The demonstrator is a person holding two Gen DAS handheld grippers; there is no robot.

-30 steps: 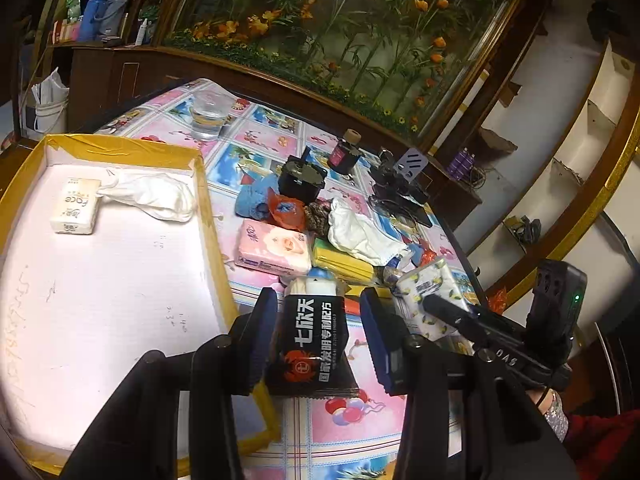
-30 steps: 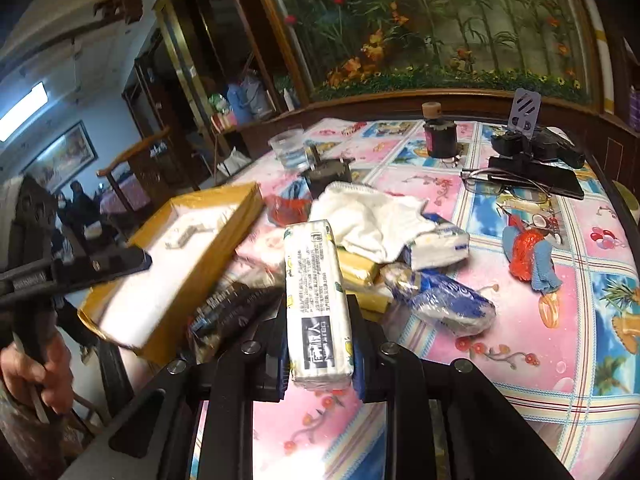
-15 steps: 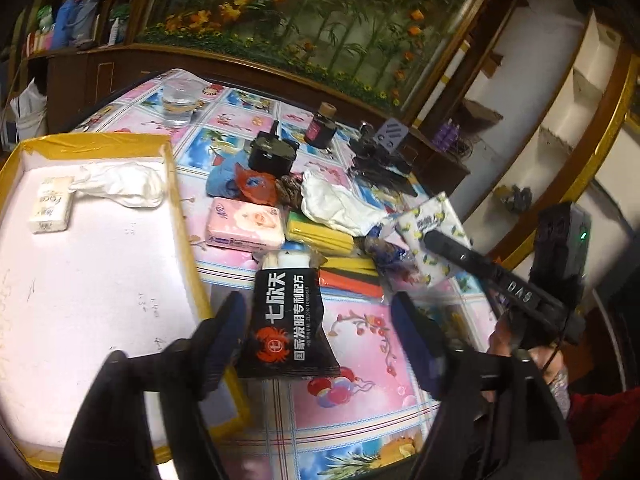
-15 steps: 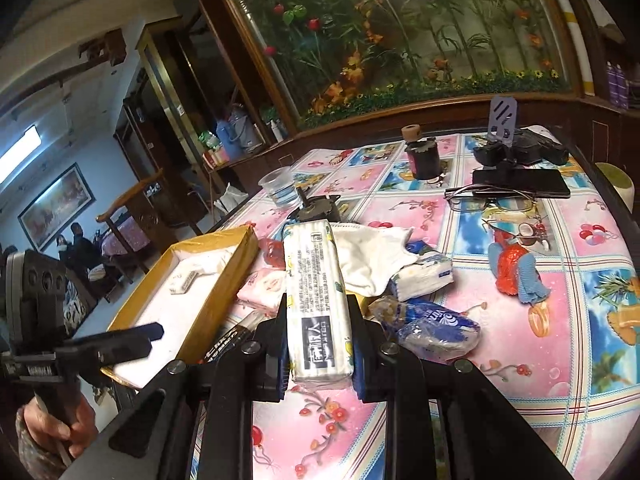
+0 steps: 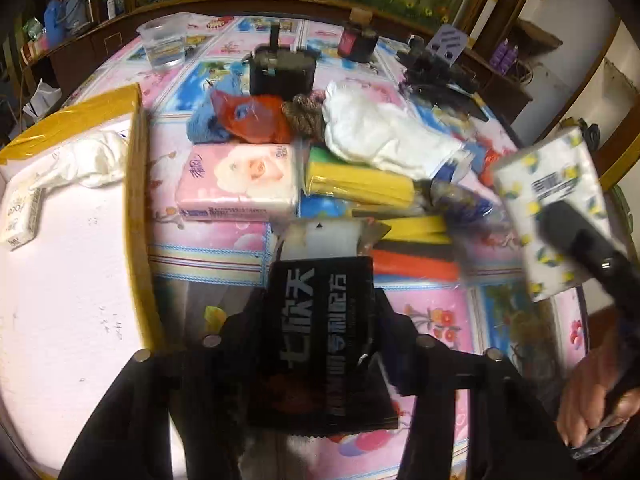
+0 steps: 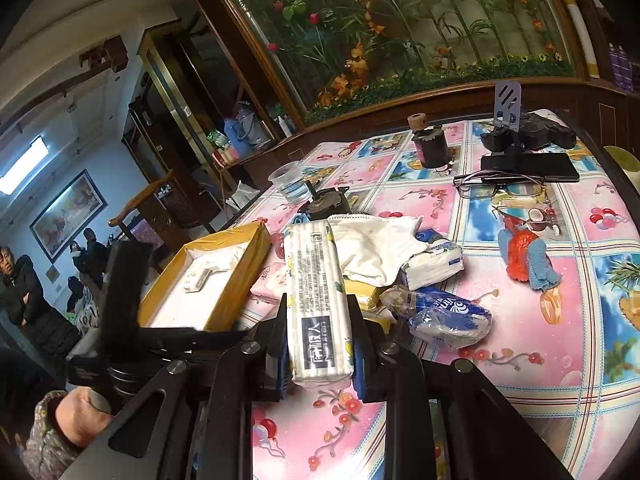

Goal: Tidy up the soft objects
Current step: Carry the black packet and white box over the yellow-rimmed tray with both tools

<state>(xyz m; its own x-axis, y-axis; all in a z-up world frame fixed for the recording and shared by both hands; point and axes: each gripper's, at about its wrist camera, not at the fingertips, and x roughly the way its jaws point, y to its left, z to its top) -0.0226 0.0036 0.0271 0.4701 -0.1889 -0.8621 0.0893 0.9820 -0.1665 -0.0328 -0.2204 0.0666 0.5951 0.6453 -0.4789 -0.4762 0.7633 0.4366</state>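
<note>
While the left gripper (image 5: 320, 320) is pointing steeply down at the patterned tablecloth (image 5: 440, 320), its jaws are closing around a black packet (image 5: 320, 320) with white lettering, which is sitting between the fingers; motion blur is keeping me from telling whether the pads are pressing on it. That packet is lying just right of the yellow-rimmed box (image 5: 136, 200), whose white floor is carrying a small tissue pack (image 5: 20, 212) and a crumpled white cloth (image 5: 88, 160). Beyond the packet, a pink tissue pack (image 5: 240, 184), yellow sponges (image 5: 360, 184), a white towel (image 5: 384, 136) and an orange-and-blue bundle (image 5: 244, 120) are crowding together on the table. At the right edge, a lemon-printed tissue pack (image 5: 556, 200) is showing in the other tool's fingers, with a hand (image 5: 592, 396) below it. From the right wrist view, the right gripper (image 6: 320, 356) is clamping that long tissue pack (image 6: 316, 296) between its two fingers, holding it above the tablecloth (image 6: 520, 340). Behind it, the white towel (image 6: 376, 248), a wrapped white pack (image 6: 434, 260) and a blue plastic packet (image 6: 444, 316) are lying close together, while the box (image 6: 236, 276) is sitting to the left. Farther back, glasses (image 6: 500, 186) are resting near a phone (image 6: 528, 166).
</note>
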